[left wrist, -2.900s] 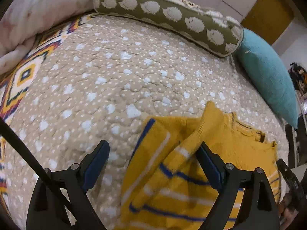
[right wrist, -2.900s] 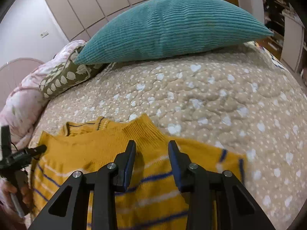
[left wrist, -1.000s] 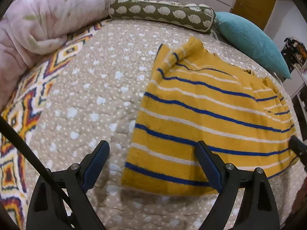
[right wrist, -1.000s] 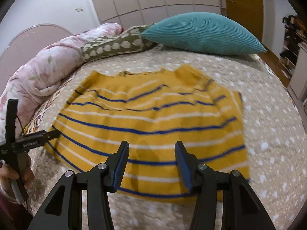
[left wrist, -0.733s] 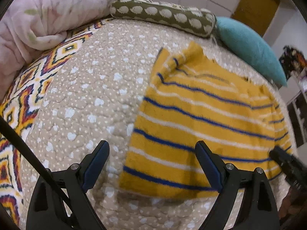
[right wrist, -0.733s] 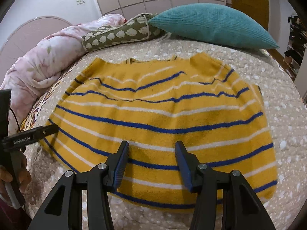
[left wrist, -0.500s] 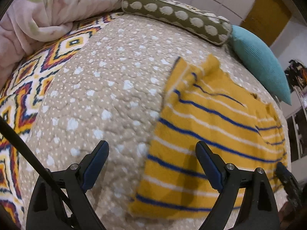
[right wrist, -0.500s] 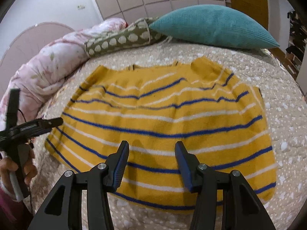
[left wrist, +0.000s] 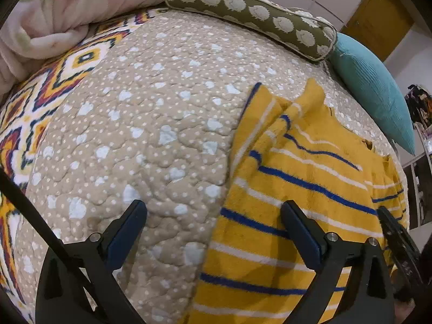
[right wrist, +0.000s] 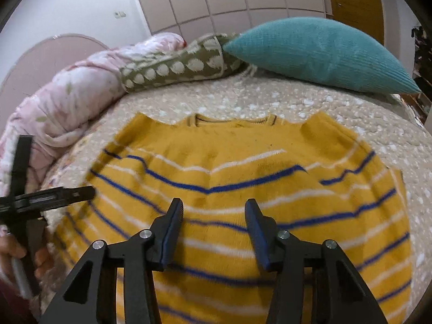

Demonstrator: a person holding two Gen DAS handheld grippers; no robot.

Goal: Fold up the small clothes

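Observation:
A small yellow sweater (right wrist: pixel 243 167) with blue and white stripes lies flat on the beige quilt, both sleeves folded in over the body, neck towards the pillows. In the left wrist view the sweater (left wrist: pixel 297 189) fills the right half. My left gripper (left wrist: pixel 213 224) is wide open and empty, hovering over the sweater's left edge. My right gripper (right wrist: pixel 213 216) is open and empty, above the sweater's lower middle. The left gripper also shows at the left of the right wrist view (right wrist: pixel 48 197).
The beige dotted quilt (left wrist: pixel 135 135) covers the bed. A teal pillow (right wrist: pixel 318 54), an olive bolster (right wrist: pixel 175 67) and a pink floral duvet (right wrist: pixel 67 100) lie along the far side. A patterned blanket (left wrist: pixel 40 94) lies at the left.
Both grippers have come lower and closer to the sweater. The left one has shifted left, so its fingers now straddle the sweater's left edge. Both stay open and empty.

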